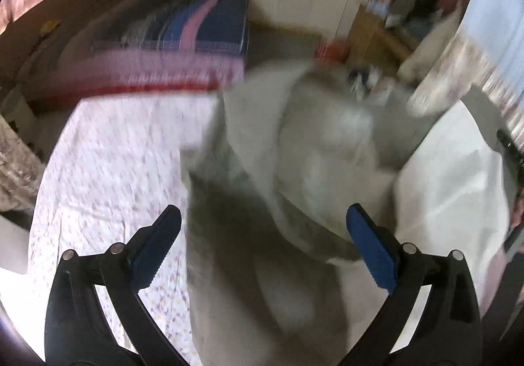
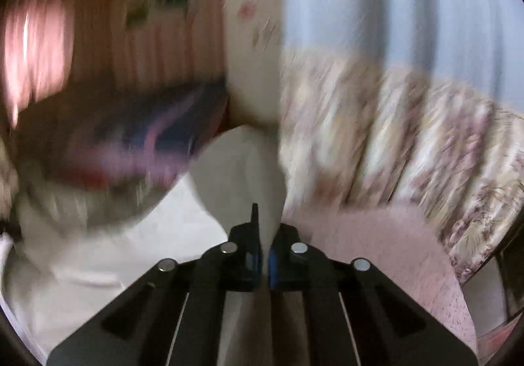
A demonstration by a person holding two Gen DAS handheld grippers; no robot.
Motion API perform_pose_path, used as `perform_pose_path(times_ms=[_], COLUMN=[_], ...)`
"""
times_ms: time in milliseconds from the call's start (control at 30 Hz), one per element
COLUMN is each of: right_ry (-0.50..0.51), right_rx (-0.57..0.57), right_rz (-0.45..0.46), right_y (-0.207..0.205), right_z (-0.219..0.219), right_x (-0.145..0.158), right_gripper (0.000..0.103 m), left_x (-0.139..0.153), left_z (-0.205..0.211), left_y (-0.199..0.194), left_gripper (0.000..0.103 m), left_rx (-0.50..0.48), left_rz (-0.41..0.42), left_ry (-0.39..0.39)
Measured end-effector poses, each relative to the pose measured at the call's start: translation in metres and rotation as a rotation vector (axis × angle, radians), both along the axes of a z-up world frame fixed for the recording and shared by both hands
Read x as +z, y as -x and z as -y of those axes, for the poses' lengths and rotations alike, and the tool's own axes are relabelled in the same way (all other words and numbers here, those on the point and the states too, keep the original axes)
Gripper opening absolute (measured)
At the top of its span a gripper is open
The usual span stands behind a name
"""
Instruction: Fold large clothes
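Your left gripper (image 1: 263, 228) stands spread wide, its blue pads (image 1: 371, 251) clear on either side of a pale grey-white garment (image 1: 294, 163) that lies bunched on the bed's small-flowered sheet (image 1: 114, 149); nothing is pinched there. Your right gripper (image 2: 264, 254) is clenched on a fold of that same pale cloth (image 2: 249, 169), which rises in a peak just ahead of the closed pads (both views are badly smeared, so finer creases cannot be read). Beyond the garment lies a folded blanket (image 1: 183, 35) striped blue, pink and red. A flowered cover (image 2: 409, 136) hangs at the right of the right wrist view.
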State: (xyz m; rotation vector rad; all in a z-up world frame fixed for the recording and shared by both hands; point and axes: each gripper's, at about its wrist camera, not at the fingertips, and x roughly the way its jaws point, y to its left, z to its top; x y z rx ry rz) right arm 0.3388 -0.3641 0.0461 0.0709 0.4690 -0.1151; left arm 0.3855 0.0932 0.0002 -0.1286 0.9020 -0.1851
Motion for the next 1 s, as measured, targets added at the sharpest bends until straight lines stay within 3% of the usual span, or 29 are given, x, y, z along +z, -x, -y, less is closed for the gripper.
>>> perform_pose_path(times_ms=[33,100,167,233,267,300,367,400,467,500,533,567,667,733,767,800,867,933,1000], right_ry=[0.014,0.100,0.062,-0.009,-0.039,-0.063,-0.101,-0.103,-0.094,-0.086,-0.075,-0.063,-0.040,-0.085,-0.139,-0.166,-0.197,-0.134,-0.058], right_rx=[-0.047,-0.128,-0.160,-0.160,-0.168,-0.187,-0.190,-0.193,-0.185,-0.159,-0.136,-0.118,-0.094,-0.085,-0.061,-0.030,0.063,0.040,0.050], right_rz=[0.019,-0.055,-0.217,-0.275,-0.299,-0.318,-0.269,-0.262,-0.276,-0.295,-0.323,-0.370,-0.444,-0.422,-0.427,-0.438,-0.439,-0.398,-0.283], right_y=[0.000,-0.015,-0.038,-0.045,-0.046,-0.045,-0.035,-0.031,-0.029,-0.024,-0.024,-0.024,-0.026,-0.022,-0.026,-0.027,-0.037,-0.039,-0.032], right_z=[0.005,0.011,0.025,0.036,0.040,0.046,0.053,0.056,0.060,0.060,0.059,0.060,0.061,0.062,0.064,0.062,0.050,0.038,0.019], right_x=[0.002,-0.017,-0.051,-0.068,-0.072,-0.072,-0.060,-0.055,-0.050,-0.047,-0.049,-0.052,-0.065,-0.066,-0.071,-0.075,-0.087,-0.084,-0.066], right_gripper=[0.003,0.003,0.005,0.024,0.055,0.075,0.080,0.089,0.094,0.094,0.094,0.094,0.094,0.094,0.090,0.066,0.031,0.011,0.003], left_x=[0.007,0.011,0.008,-0.003,-0.011,-0.023,-0.040,-0.048,-0.055,-0.056,-0.055,-0.055,-0.057,-0.057,-0.059,-0.058,-0.055,-0.049,-0.039], left_z=[-0.009,-0.020,-0.028,-0.028,-0.025,-0.020,-0.010,-0.005,0.002,0.005,0.008,0.009,0.009,-0.004,-0.010,-0.018,-0.027,-0.025,-0.019], left_y=[0.005,0.008,0.007,0.003,-0.001,-0.007,-0.015,-0.020,-0.025,-0.026,-0.027,-0.027,-0.027,-0.028,-0.030,-0.029,-0.027,-0.025,-0.017], left_gripper=[0.100,0.100,0.100,0.100,0.100,0.100,0.100,0.100,0.100,0.095,0.078,0.071,0.048,0.026,0.022,0.017,0.014,0.008,0.006], left_rx=[0.011,0.032,0.070,0.091,0.095,0.081,0.053,0.059,0.069,0.063,0.050,0.029,0.038,0.077,0.090,0.101,0.112,0.107,0.088], left_rz=[0.030,0.041,0.015,-0.022,-0.055,-0.103,-0.160,-0.179,-0.189,-0.176,-0.168,-0.168,-0.157,-0.162,-0.162,-0.157,-0.137,-0.091,-0.029], left_ry=[0.045,0.098,0.083,0.017,-0.020,-0.052,-0.076,-0.090,-0.095,-0.073,-0.053,-0.025,-0.025,0.040,0.072,0.121,0.164,0.172,0.149])
